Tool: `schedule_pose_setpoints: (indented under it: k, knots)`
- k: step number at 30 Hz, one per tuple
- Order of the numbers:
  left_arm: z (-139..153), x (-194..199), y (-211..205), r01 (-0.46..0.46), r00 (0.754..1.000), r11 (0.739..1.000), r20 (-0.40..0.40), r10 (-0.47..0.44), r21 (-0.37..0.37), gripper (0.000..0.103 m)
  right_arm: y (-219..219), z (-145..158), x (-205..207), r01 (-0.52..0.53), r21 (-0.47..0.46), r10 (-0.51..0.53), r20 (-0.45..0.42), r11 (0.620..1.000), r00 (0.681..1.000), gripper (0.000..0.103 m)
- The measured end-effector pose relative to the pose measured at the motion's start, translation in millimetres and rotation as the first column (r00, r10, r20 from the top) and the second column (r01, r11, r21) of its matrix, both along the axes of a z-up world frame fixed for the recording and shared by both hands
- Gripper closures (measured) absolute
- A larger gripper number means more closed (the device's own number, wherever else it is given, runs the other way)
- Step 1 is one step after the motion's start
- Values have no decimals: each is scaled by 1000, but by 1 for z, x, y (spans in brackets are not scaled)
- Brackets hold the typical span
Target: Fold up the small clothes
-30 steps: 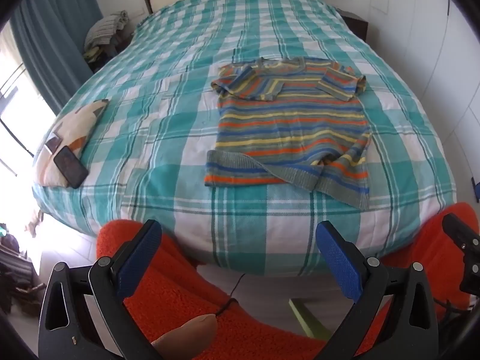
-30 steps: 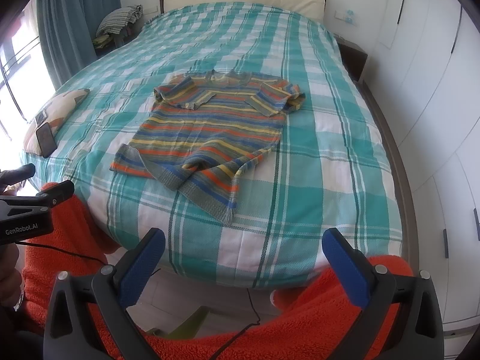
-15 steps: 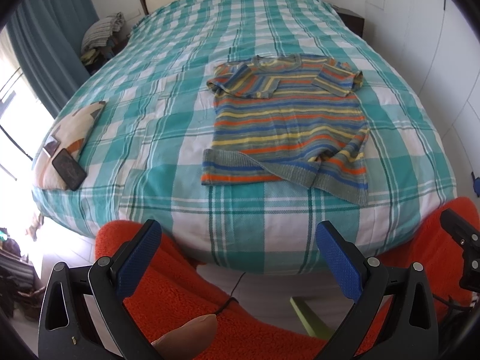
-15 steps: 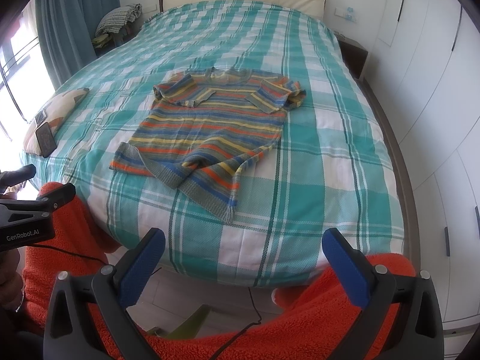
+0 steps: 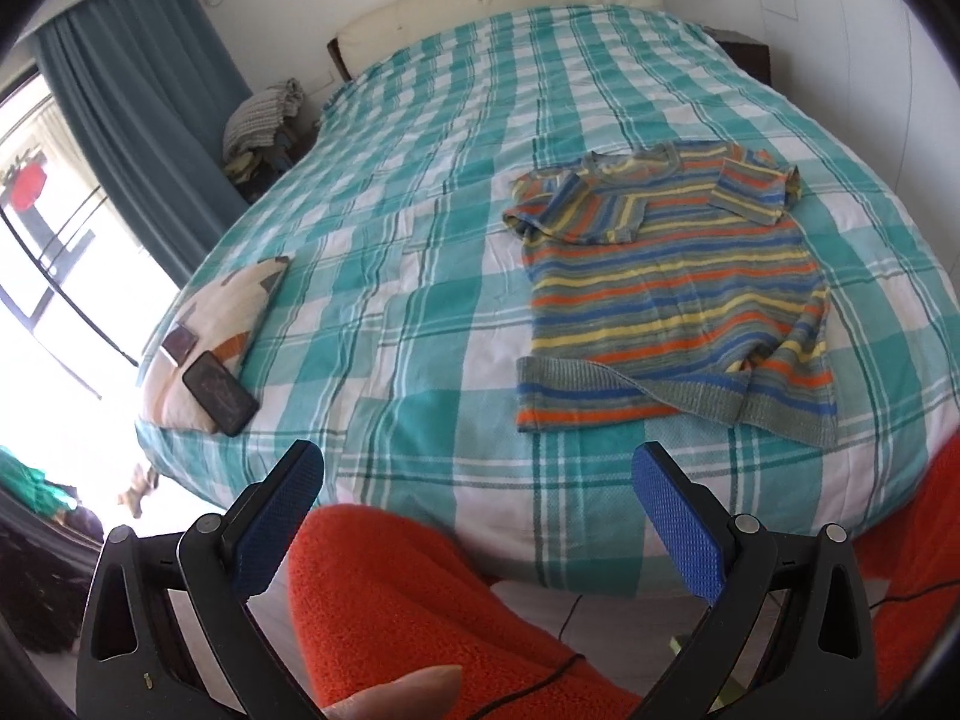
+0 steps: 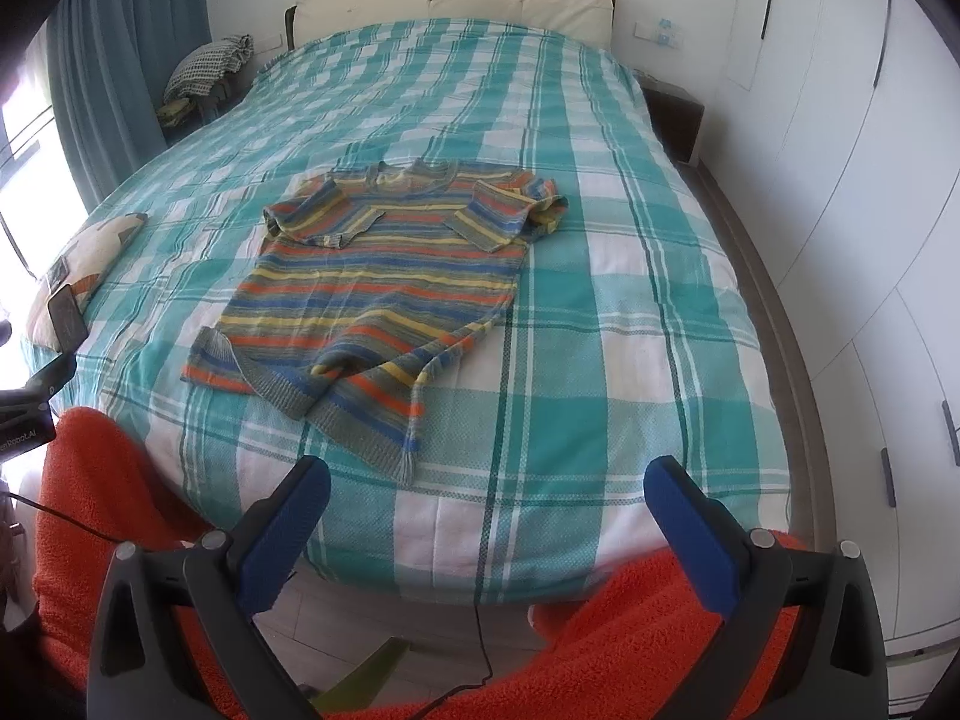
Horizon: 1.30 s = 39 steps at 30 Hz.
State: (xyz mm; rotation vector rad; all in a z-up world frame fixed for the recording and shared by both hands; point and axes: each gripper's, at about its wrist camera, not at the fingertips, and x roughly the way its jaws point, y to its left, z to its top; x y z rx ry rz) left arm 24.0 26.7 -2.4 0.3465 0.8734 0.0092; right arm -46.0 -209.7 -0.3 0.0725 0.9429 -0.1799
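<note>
A small striped knit sweater [image 5: 672,282] in orange, blue, yellow and grey lies face up on the teal plaid bed [image 5: 420,276]. Both short sleeves are folded in over the chest, and its bottom right hem is rumpled and turned up. It also shows in the right wrist view [image 6: 384,282]. My left gripper [image 5: 480,516] is open and empty, off the foot of the bed, short of the hem. My right gripper [image 6: 486,522] is open and empty, also off the foot of the bed, to the right of the hem corner [image 6: 396,450].
A patterned cushion [image 5: 216,324] with a black phone [image 5: 219,393] on it lies at the bed's left edge. The person's orange fleece legs [image 5: 420,606] are below the grippers. White wardrobes [image 6: 852,180] line the right wall. A curtain [image 5: 138,96] hangs at the left.
The left gripper has swung left and come closer to the bed, so the sweater sits further right in its view. The right gripper has moved slightly forward. Both stay open.
</note>
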Motion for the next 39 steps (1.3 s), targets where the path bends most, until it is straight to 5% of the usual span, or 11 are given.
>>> schedule_pose_setpoints:
  k: [6,16,22,26,28,29,31,36,39]
  knots:
    - [-27,5,8,-47,994,998,-100,42,-51,0,-4,-31,21,-52,174,56,-21,983,998,0]
    - [-41,18,12,-11,993,989,-120,-7,-145,0,5,-67,39,-108,202,122,-59,973,991,0]
    - [-48,33,22,-35,989,964,-149,-5,-265,0,-7,-129,82,-71,313,128,-164,947,978,3]
    - [-49,34,29,-34,989,965,-150,-6,-261,1,-9,-180,110,-70,440,170,-193,895,966,38]
    - [-50,35,41,-61,987,960,-163,16,-273,0,-9,-187,111,-81,391,168,-195,917,966,66]
    - [-49,35,49,-79,986,958,-165,34,-275,0,-12,-182,107,-94,400,181,-188,912,965,97]
    - [-49,36,64,-114,984,956,-163,72,-270,0,-27,-167,94,-83,452,184,-183,888,966,99]
    - [-65,54,77,-158,974,945,-201,101,-287,1,-68,-135,51,-25,294,90,-207,955,974,99]
    - [-75,80,70,-135,977,925,-204,64,-356,1,-88,-144,47,32,330,37,-201,943,979,99]
